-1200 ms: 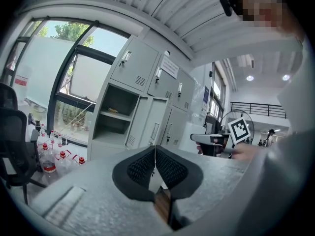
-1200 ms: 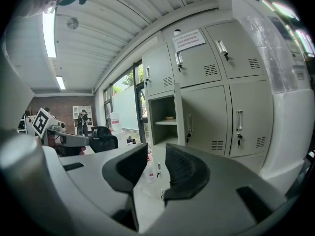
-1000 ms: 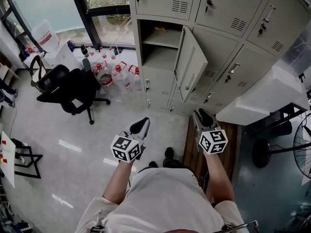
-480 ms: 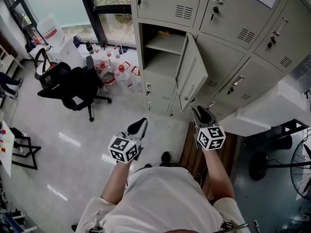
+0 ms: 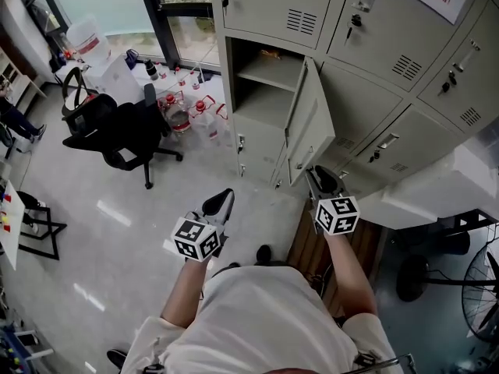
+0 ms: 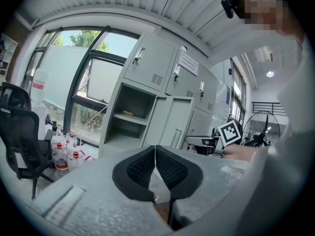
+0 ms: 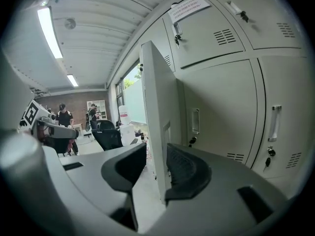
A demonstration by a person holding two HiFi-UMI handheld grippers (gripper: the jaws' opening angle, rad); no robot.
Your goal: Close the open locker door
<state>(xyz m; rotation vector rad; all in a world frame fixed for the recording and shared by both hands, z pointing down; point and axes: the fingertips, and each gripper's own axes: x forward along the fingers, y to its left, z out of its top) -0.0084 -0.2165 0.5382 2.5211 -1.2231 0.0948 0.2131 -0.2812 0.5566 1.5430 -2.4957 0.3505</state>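
Note:
The grey locker bank fills the top of the head view. One locker door (image 5: pixel 308 127) stands swung out, and its compartment (image 5: pixel 261 92) shows a shelf. My right gripper (image 5: pixel 321 179) points at the door's lower free edge from just short of it. In the right gripper view the door's edge (image 7: pixel 153 107) rises in line with the gap of my right gripper (image 7: pixel 156 154). Its jaws have just been opening; the pads press on nothing. My left gripper (image 5: pixel 223 199) hangs over the floor to the left of the door. Its pads (image 6: pixel 142 167) meet with nothing between them.
A black office chair (image 5: pixel 117 131) and several water bottles (image 5: pixel 191 115) stand left of the lockers by the window. A white counter (image 5: pixel 437 185) juts out at the right above a fan (image 5: pixel 483 302). A wooden board (image 5: pixel 308 248) lies by my feet.
Both grippers have moved toward the lockers. The right one has come closer to the open door's lower edge. The lockers sit larger in the head view.

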